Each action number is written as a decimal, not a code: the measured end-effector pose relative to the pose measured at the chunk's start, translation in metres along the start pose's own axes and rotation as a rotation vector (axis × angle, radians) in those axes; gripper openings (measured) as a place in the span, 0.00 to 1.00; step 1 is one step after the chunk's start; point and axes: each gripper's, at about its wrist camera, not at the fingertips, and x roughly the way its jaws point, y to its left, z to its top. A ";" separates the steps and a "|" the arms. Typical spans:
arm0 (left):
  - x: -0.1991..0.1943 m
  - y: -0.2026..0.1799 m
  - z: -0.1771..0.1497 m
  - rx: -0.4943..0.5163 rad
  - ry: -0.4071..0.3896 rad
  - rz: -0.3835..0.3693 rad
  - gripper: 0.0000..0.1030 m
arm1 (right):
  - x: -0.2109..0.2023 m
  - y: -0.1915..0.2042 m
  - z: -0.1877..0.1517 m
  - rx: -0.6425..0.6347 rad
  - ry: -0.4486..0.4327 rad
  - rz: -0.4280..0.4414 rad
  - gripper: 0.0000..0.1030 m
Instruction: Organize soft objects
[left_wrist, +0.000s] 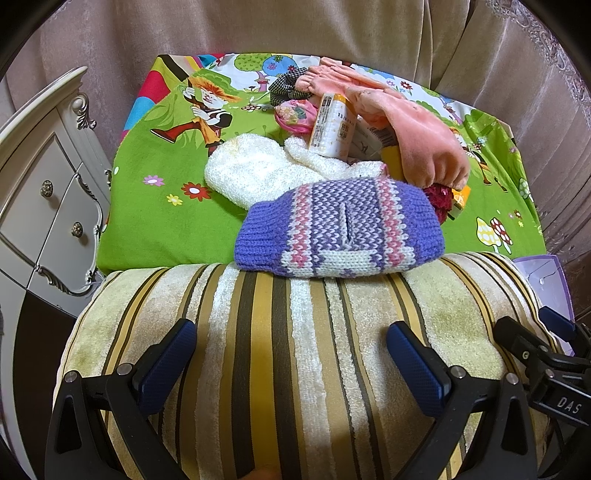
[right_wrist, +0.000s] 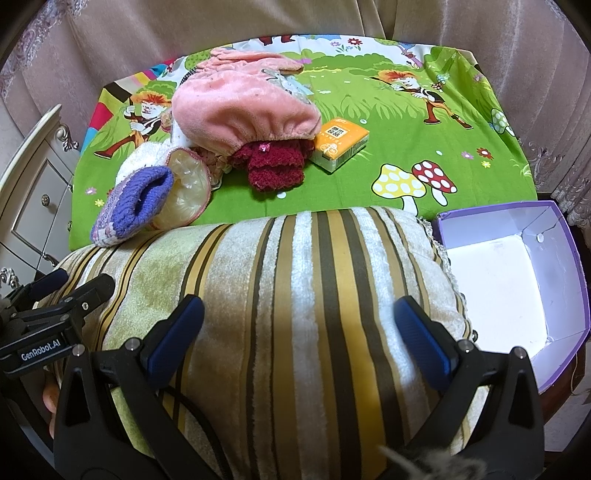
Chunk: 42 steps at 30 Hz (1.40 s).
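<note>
Nearest to both cameras, a plump striped cushion of chenille-like pile is seen, banded in cream, gold and dark olive. Above it the left claw is held with its blue textured pads spread wide, nothing between them. The right claw is likewise spread apart over the same cushion, empty, with the left one visible at its side. Just to the right of the cushion, an open purple cardboard box with a white interior is set.

On the cushion's far edge, a purple knitted hat with pink and white patterned bands is rested, its ribbed opening turned toward the right camera. Behind it, on the surface covered by a green cartoon-printed cloth, a fluffy white towel-like piece is lain. Farther on, a pink fleece cap with an elastic-gathered rim is heaped over a dark red fuzzy item. An orange tissue packet is found just beside them. Beige curtains are hung behind.
</note>
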 end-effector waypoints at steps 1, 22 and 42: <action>0.000 0.001 0.001 -0.005 0.002 -0.006 1.00 | 0.001 0.000 0.001 -0.007 0.004 0.000 1.00; 0.036 -0.057 0.050 0.381 -0.051 0.229 0.84 | 0.019 -0.006 0.056 -0.054 0.049 0.139 1.00; 0.007 -0.016 0.057 0.063 -0.190 -0.169 0.23 | 0.057 0.036 0.152 -0.334 -0.128 0.107 1.00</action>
